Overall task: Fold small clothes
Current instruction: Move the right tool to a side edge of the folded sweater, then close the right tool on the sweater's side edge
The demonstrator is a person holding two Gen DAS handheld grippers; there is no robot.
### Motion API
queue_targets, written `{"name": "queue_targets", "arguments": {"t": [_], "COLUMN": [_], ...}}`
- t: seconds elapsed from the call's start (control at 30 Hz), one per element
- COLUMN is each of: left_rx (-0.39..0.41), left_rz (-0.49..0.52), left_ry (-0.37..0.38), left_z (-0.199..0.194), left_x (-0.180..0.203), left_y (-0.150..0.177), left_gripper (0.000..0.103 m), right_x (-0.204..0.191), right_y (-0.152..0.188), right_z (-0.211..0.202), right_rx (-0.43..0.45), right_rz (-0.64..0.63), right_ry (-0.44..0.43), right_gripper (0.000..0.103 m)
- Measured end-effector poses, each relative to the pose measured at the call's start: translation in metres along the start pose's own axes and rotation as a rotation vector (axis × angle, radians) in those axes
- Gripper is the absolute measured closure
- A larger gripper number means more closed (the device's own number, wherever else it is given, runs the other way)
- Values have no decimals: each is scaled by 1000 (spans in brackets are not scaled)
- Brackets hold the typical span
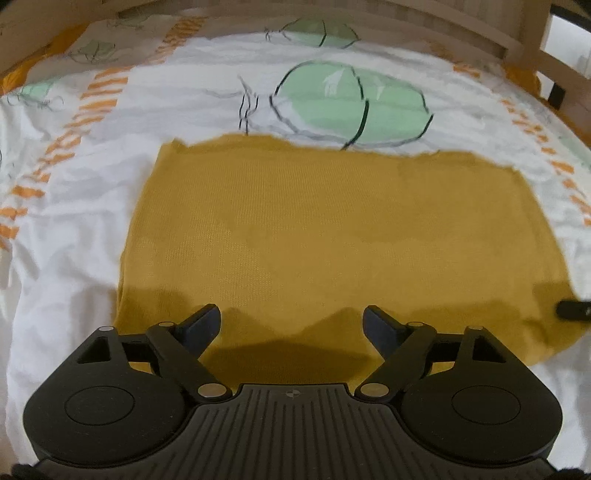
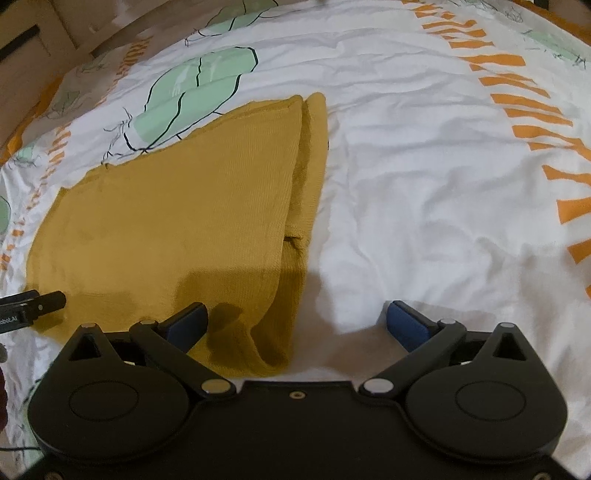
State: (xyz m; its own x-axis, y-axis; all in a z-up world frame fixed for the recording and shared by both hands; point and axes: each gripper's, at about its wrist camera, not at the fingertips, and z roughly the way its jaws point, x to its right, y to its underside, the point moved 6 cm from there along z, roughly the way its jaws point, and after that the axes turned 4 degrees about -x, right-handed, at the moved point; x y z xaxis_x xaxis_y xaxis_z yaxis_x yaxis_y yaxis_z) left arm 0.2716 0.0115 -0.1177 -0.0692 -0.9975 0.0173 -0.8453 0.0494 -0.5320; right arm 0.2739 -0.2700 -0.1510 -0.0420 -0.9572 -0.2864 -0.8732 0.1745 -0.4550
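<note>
A mustard-yellow knit garment (image 1: 317, 236) lies flat and folded into a rough rectangle on the bed. My left gripper (image 1: 291, 319) is open and empty, just above the garment's near edge. In the right wrist view the garment (image 2: 177, 221) shows a folded layer along its right side. My right gripper (image 2: 295, 319) is open and empty over the garment's near right corner, left finger above the cloth, right finger above the sheet. Each gripper's tip shows in the other's view: the right one (image 1: 572, 309) and the left one (image 2: 44, 301).
The bed is covered by a white duvet (image 2: 424, 177) with green leaf prints (image 1: 351, 107) and orange striped bands (image 2: 517, 96). A wooden bed frame (image 1: 480, 33) runs along the far edge. The duvet is wrinkled to the right of the garment.
</note>
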Motion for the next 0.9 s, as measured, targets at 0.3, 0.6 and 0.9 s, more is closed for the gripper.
{"name": "queue_targets", "arguments": {"t": [0.3,0.6,0.9], "left_rx": [20,-72,-96], "left_rz": [-41,-52,-23], "left_ry": [-1,-11,-19], "left_z": [21,67,79], "left_x": [29,41,43], "left_y": [-63,-65,-61], "left_gripper": [19,21,13], "right_x": [9,20,31], "right_y": [-3,-8,-17], "right_z": [-5,-8,-2], "right_rx": [10,30,83], "right_rz": [100,200,302], "right_ry": [-92,-221,-348], "right_gripper": [0,0,0]}}
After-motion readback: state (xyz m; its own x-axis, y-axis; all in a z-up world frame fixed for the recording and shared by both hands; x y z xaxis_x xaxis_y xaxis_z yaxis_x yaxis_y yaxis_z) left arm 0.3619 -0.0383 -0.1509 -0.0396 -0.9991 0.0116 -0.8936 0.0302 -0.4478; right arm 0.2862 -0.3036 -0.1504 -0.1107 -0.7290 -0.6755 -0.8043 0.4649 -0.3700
